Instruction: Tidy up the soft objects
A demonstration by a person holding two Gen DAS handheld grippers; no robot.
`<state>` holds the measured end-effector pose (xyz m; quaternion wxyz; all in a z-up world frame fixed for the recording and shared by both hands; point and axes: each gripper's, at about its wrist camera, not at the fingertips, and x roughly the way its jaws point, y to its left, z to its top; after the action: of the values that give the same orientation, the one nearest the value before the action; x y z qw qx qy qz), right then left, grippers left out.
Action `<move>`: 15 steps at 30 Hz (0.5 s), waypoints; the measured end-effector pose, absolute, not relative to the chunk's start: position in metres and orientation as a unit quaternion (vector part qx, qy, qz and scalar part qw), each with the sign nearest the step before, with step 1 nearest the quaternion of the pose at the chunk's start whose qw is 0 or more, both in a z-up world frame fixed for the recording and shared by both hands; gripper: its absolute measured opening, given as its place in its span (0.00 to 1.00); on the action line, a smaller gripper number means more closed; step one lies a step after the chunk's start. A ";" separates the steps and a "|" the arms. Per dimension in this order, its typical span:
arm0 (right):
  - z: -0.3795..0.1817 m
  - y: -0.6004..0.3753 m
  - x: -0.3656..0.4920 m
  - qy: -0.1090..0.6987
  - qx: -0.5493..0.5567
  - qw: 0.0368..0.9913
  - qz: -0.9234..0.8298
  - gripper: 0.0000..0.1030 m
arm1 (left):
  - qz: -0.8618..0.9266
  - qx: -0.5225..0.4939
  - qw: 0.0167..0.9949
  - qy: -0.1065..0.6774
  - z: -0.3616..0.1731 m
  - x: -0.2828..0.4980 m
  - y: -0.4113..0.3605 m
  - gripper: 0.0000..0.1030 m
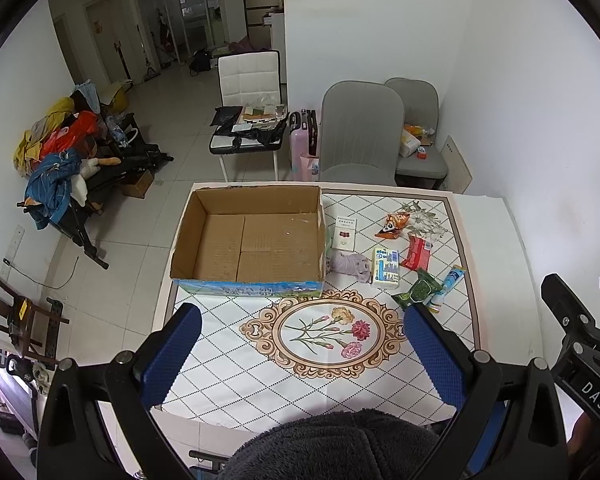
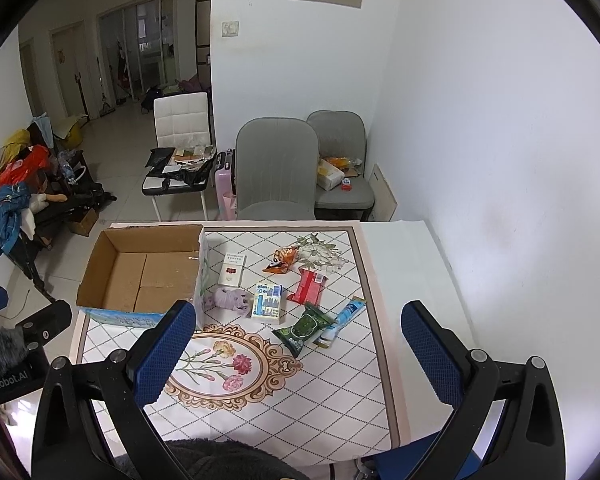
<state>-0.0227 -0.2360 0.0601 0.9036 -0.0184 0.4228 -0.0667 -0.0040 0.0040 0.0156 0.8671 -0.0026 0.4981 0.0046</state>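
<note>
Hovering above the near edge of the bench (image 1: 228, 384), both claws are spread wide and hold nothing: the left claw (image 1: 302, 354) looks out over the flower medallion, and the right claw (image 2: 298, 354) sits toward the bench's right edge. Ahead of them, at the far left corner, stands the open brown cardboard box (image 1: 256, 240), empty as far as can be seen. Just beside its right wall lies the crumpled lilac cloth (image 2: 230, 299), the plainest soft thing here, with a white and blue tissue pack (image 2: 267, 303) touching or nearly touching its right side; a red soft packet (image 2: 309, 287), a green wipes pouch (image 2: 302, 326), an orange snack bag (image 2: 282, 261), a blue and white tube (image 2: 342, 320) and a flat white carton (image 2: 232, 271) are scattered between there and the far right corner. From either claw the cloth lies forward; the left claw looks the nearer one, and the box is on its side. The cloth has no clear long axis, so a straight descent should do.
</note>
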 end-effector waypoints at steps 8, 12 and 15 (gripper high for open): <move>0.065 -0.240 -0.028 0.419 -0.015 0.905 -0.070 1.00 | 0.004 -0.004 0.868 0.497 0.016 -0.005 0.005 1.00; 0.065 -0.240 -0.030 0.420 -0.015 0.905 -0.069 1.00 | 0.003 -0.002 0.869 0.496 0.021 -0.007 0.003 1.00; 0.065 -0.239 -0.032 0.420 -0.014 0.905 -0.067 1.00 | 0.004 -0.005 0.868 0.496 0.020 -0.009 0.003 1.00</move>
<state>-0.0319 -0.2393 0.0648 0.9047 -0.0142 0.4205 -0.0672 -0.0085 0.0027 0.0201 0.8685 -0.0050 0.4957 0.0044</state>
